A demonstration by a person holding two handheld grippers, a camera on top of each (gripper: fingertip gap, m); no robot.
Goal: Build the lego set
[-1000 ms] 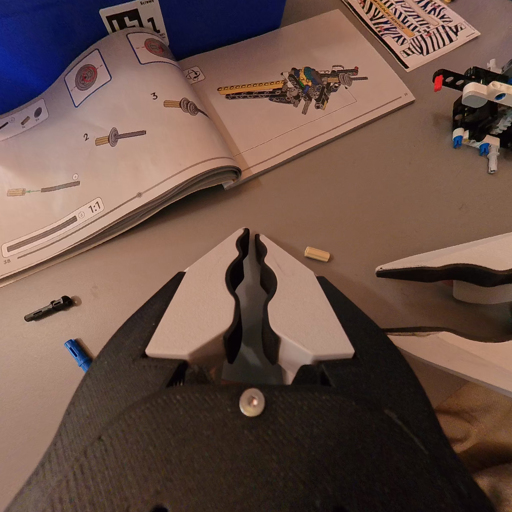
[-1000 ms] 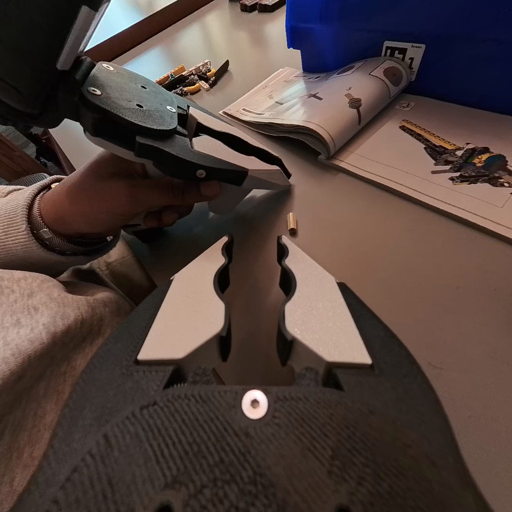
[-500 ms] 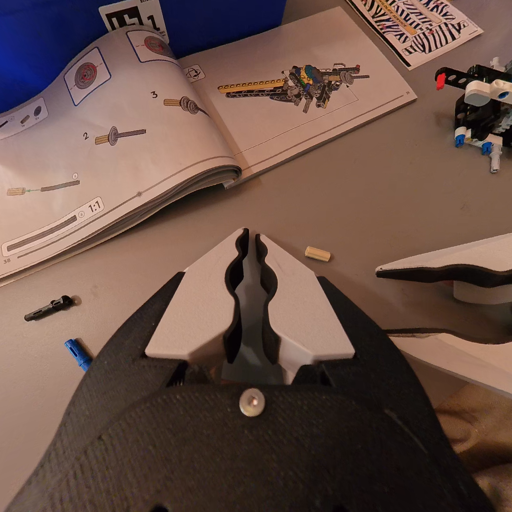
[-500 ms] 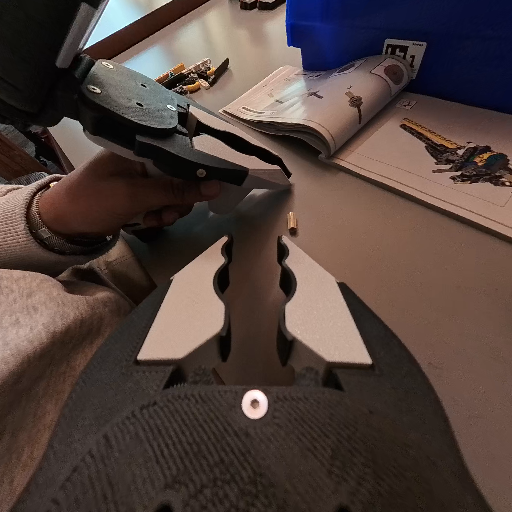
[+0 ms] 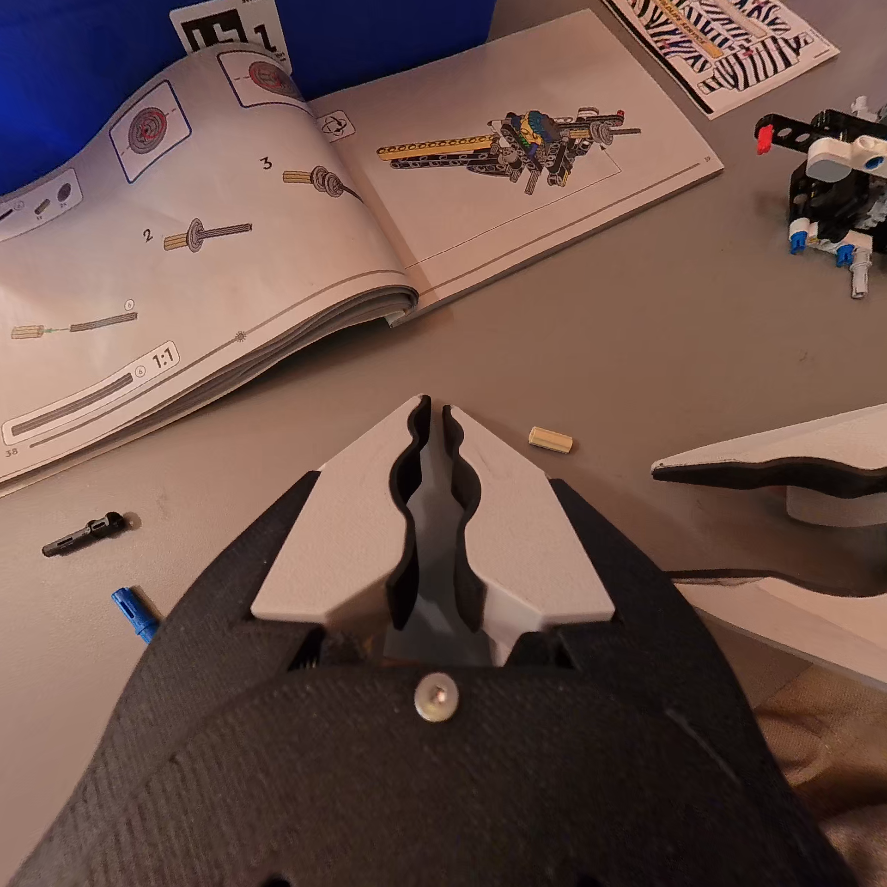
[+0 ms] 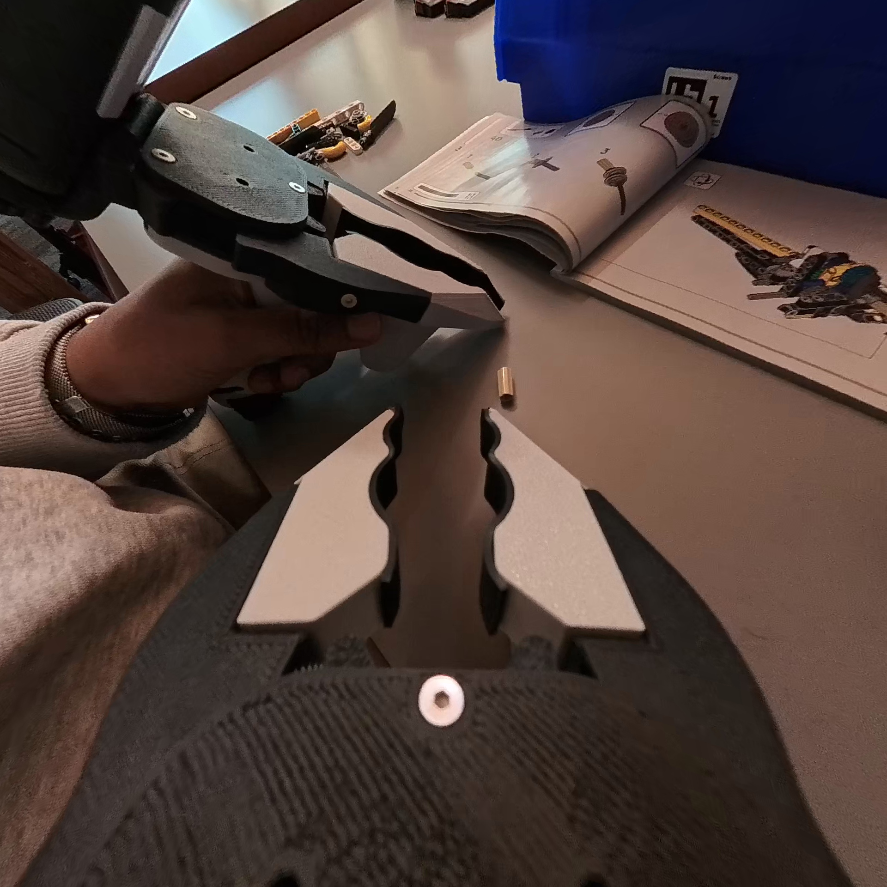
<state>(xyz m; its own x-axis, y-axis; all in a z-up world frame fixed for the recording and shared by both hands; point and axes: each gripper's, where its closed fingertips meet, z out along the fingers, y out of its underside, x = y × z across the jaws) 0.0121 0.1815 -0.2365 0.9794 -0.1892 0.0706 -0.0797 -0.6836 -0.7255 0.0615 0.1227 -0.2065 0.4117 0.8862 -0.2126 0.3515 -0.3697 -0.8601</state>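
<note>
Tan connector (image 6: 505, 394) lies on surface (image 6: 672, 480) just ahead & slightly right of right gripper (image 6: 439, 415) tips, long axis roughly along its reach, jaws apart & empty; left gripper (image 5: 433, 403) nearly closed, empty, piece off to its right, about as near.

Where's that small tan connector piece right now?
The tan connector lies loose on the grey table, just right of the left gripper tips, just ahead of the open right gripper, short of the instruction booklet.
</note>
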